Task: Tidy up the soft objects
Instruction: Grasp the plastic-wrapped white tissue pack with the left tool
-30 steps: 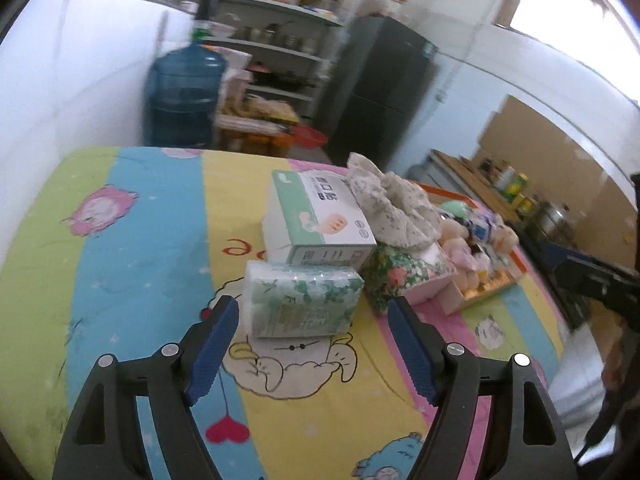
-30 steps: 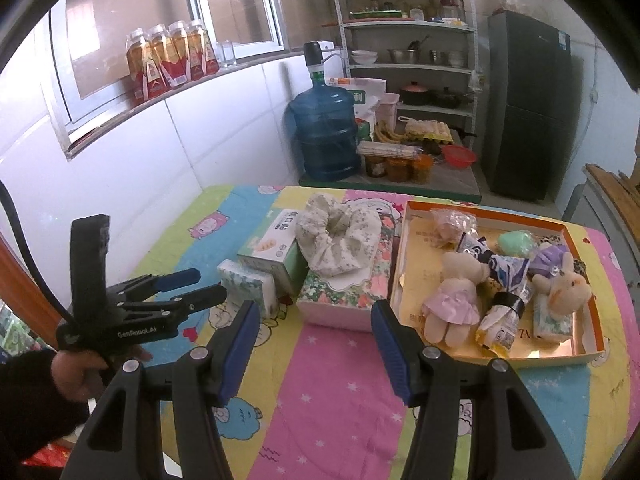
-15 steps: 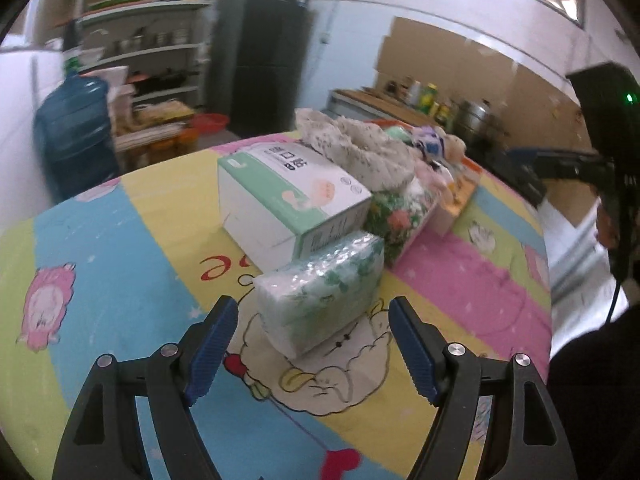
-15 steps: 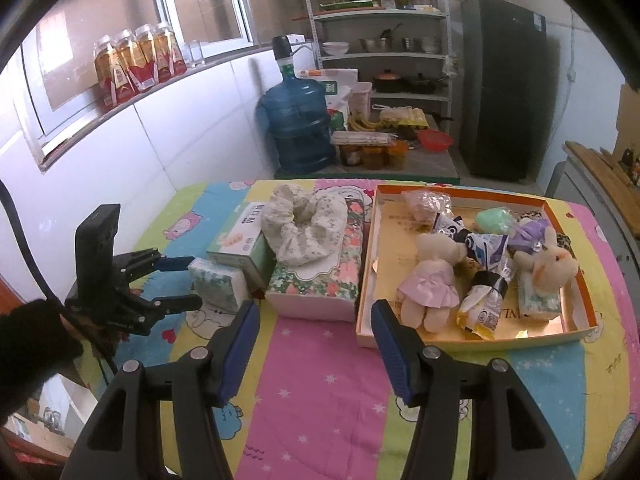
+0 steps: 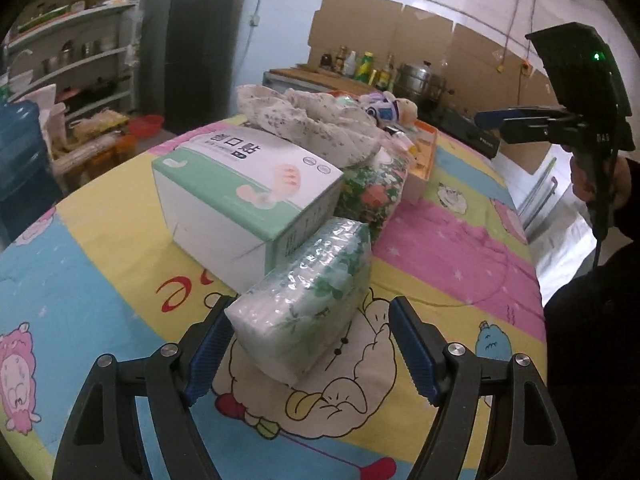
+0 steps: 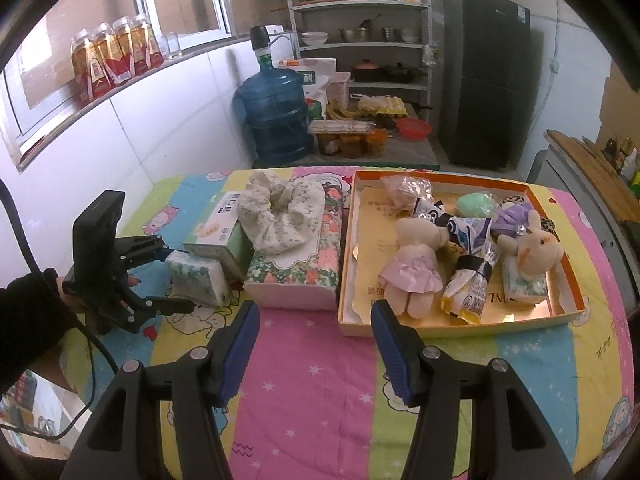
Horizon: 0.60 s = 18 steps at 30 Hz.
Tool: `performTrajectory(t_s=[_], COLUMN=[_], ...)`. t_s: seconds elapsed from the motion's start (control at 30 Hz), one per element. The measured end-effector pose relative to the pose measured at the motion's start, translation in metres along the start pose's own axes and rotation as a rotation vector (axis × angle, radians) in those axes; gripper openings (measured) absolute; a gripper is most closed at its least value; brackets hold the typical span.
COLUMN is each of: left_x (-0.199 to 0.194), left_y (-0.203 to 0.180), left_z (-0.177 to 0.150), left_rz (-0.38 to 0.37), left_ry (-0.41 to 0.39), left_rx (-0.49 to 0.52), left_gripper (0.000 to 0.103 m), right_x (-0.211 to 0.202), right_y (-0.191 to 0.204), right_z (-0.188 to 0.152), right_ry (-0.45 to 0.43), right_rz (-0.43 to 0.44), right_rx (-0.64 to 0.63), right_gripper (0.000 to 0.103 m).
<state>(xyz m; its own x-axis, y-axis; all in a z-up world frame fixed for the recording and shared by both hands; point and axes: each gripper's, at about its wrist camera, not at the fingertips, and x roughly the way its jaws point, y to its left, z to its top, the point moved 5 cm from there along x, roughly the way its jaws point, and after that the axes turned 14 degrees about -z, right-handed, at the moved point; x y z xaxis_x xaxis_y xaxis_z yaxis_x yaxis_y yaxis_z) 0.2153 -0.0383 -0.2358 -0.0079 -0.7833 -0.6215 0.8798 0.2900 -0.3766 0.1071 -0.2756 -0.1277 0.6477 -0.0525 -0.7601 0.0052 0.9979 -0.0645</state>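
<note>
A soft tissue pack in green-patterned plastic (image 5: 308,296) lies on the cartoon bedsheet (image 5: 440,248). My left gripper (image 5: 310,340) is open, and its two blue pads straddle the pack's near end. The same pack (image 6: 198,280) shows in the right wrist view with the left gripper (image 6: 176,278) around it. Behind it stand a white-green tissue box (image 5: 244,188), a floral tissue box (image 6: 296,272) and a floral cloth (image 6: 280,212) on top. My right gripper (image 6: 314,344) is open and empty over the pink stripe.
An orange-rimmed tray (image 6: 560,312) at the right holds plush toys (image 6: 412,264), snack packets and a small tissue pack. A blue water jug (image 6: 276,116), shelves and a dark fridge (image 6: 484,80) stand beyond the bed. The bed's edge is near my right gripper.
My left gripper has swung round to the left and moved in, so the green-patterned pack now sits between its pads. The right gripper has stayed nearly still and open.
</note>
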Motion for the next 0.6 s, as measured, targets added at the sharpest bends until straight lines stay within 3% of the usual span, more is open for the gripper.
performTrajectory(t_s=[0.07, 0.13, 0.2, 0.3, 0.6], left_x=[0.002, 0.007, 0.006, 0.004, 0.000], left_y=[0.002, 0.004, 0.005, 0.003, -0.018], left_z=[-0.003, -0.007, -0.008, -0.009, -0.017], left_rz=[0.004, 0.010, 0.052, 0.052, 0.072], left_ry=[0.016, 0.043, 0.037, 0.030, 0.007], left_rx=[-0.014, -0.043, -0.052, -0.099, -0.091], left_gripper=[0.079, 0.071, 0.052, 0.041, 0.029], right_x=[0.002, 0.002, 0.003, 0.005, 0.012], right_y=[0.002, 0.005, 0.009, 0.014, 0.027], right_z=[0.000, 0.000, 0.000, 0.001, 0.003], right_ry=[0.007, 0.010, 0.009, 0.014, 0.030], right_rz=[0.000, 0.001, 0.002, 0.008, 0.041], right_rx=[-0.001, -0.007, -0.015, -0.024, -0.042], right_gripper=[0.058, 0.058, 0.058, 0.058, 0.058])
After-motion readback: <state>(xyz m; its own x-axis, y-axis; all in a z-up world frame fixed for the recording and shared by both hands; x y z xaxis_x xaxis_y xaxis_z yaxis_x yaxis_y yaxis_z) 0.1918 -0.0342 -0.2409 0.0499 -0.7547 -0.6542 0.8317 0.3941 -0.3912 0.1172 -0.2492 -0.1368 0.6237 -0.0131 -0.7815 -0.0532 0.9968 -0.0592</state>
